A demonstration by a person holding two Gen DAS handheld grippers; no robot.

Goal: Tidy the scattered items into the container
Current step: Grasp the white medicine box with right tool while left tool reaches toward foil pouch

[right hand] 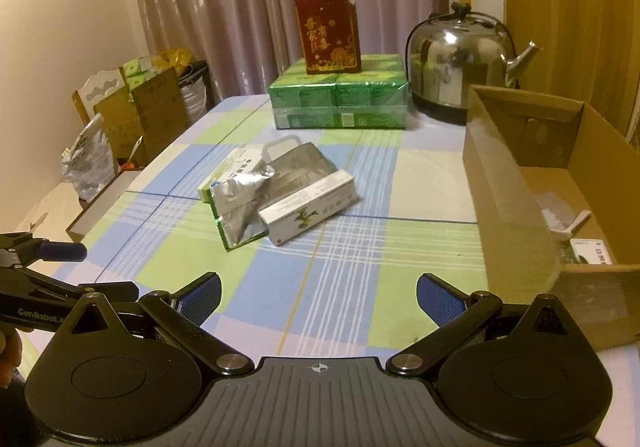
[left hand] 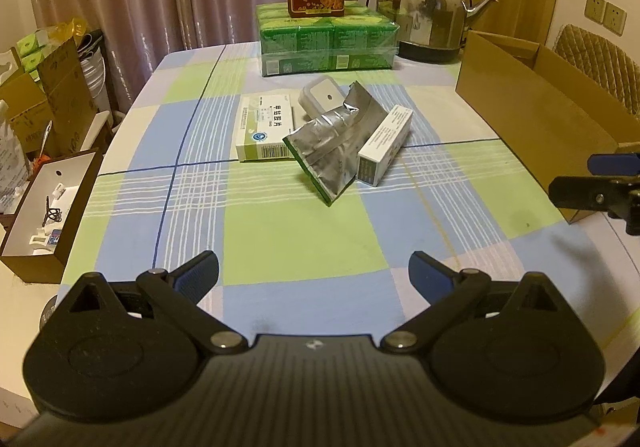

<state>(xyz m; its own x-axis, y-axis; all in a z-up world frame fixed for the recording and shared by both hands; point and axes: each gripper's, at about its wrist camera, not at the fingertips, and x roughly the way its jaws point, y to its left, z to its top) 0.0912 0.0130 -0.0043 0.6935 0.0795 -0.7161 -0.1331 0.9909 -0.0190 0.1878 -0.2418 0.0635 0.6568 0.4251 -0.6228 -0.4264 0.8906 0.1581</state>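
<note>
Left wrist view shows my left fingers [left hand: 314, 271] spread wide and empty, hovering low over the checked counter [left hand: 280, 239], and the right wrist view shows my right fingers [right hand: 318, 295] just as wide, holding nothing. The scattered items lie in one heap mid-counter, well ahead of both: a green-and-white box [left hand: 264, 131] on the left, a crumpled foil pouch [left hand: 328, 151] leaning across the middle, a slim white carton [left hand: 384, 145] propped against the pouch on the right, and a small white case [left hand: 320, 97] behind them. The cardboard box [right hand: 508, 183] — my container — stands open to the right of the heap, with a few things already on its floor. I judge the carton the best first pick for the right side, since it sits nearest the container and lies on top: close on its long faces, square to them, and lift straight up so the pouch does not drag along. The pouch is limp and slick — I would pinch it by a flat edge, not the crumpled top.
</note>
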